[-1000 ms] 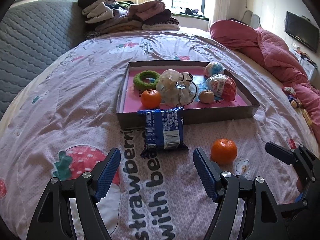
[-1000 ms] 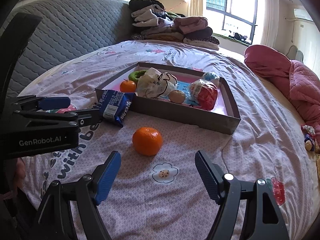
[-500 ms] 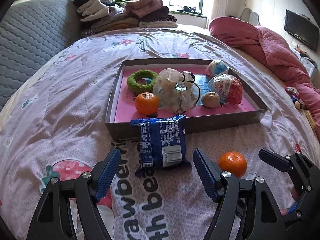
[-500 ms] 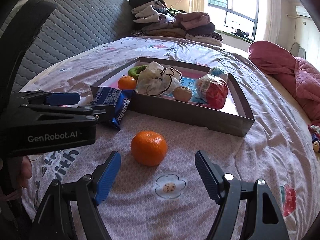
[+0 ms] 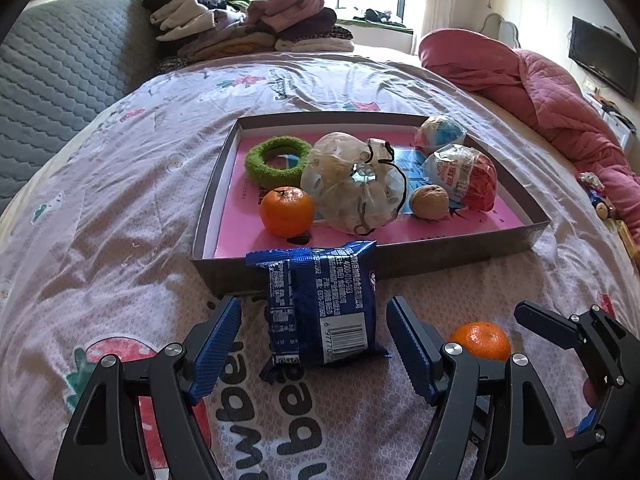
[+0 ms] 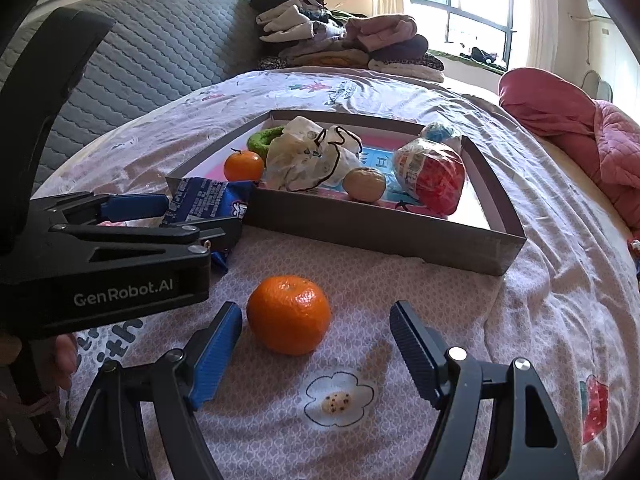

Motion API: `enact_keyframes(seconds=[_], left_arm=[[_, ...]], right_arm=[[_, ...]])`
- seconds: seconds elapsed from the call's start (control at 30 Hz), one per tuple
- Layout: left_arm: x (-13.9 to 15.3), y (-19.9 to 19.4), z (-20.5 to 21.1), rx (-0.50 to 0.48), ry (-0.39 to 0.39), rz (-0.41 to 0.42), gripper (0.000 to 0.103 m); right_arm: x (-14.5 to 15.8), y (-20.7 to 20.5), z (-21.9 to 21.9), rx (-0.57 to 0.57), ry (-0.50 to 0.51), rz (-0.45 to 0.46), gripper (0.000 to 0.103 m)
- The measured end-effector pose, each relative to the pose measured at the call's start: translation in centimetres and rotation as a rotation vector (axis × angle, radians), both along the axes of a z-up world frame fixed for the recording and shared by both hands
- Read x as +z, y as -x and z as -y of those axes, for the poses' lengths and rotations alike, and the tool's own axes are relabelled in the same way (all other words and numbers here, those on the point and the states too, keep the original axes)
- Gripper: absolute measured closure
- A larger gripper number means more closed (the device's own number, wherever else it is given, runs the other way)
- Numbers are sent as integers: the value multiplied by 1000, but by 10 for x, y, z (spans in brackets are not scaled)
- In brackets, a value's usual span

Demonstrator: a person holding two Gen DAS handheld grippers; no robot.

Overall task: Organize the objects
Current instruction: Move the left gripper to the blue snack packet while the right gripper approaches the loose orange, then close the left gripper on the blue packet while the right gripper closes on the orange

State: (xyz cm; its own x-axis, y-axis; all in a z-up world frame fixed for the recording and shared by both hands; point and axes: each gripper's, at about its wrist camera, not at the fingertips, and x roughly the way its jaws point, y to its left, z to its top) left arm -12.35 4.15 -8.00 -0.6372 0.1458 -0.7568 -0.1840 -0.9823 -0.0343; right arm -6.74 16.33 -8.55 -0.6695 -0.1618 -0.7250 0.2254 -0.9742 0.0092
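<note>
The blue snack packet (image 5: pixel 320 300) lies flat on the bed (image 5: pixel 120 208), leaning on the front wall of the grey box (image 5: pixel 460 256), and it sits between the two blue fingers of the left tongs (image 5: pixel 314 344), not touching either one. The packet is shiny, crinkly and square, with a barcode on it. To the right of the packet, in front of the box, the loose orange (image 6: pixel 289 314) rests on the bed, round and bumpy. It sits between the fingers of the right tongs (image 6: pixel 316 354), closer to the left finger, with a small gap. Both tongs are spread wide and hold nothing. Inside the box sit a fuzzy green ring (image 5: pixel 278 156), another orange (image 5: pixel 286 211), a crumpled clear bag (image 5: pixel 356 184) and a walnut (image 5: pixel 429 202).
</note>
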Motion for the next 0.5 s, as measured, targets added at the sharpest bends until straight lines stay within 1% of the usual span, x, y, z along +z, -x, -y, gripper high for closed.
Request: enact_keyframes(seconds=[0.17, 0.33, 0.5], left_arm=[[-4, 3, -1, -6, -2, 4, 27], [-8, 6, 1, -7, -7, 12, 27], [-11, 8, 3, -10, -21, 10, 27]], right_arm=[[-2, 2, 5, 12, -5, 5, 28], [-3, 5, 5, 13, -3, 11, 37], [-3, 7, 11, 27, -15, 8, 48]])
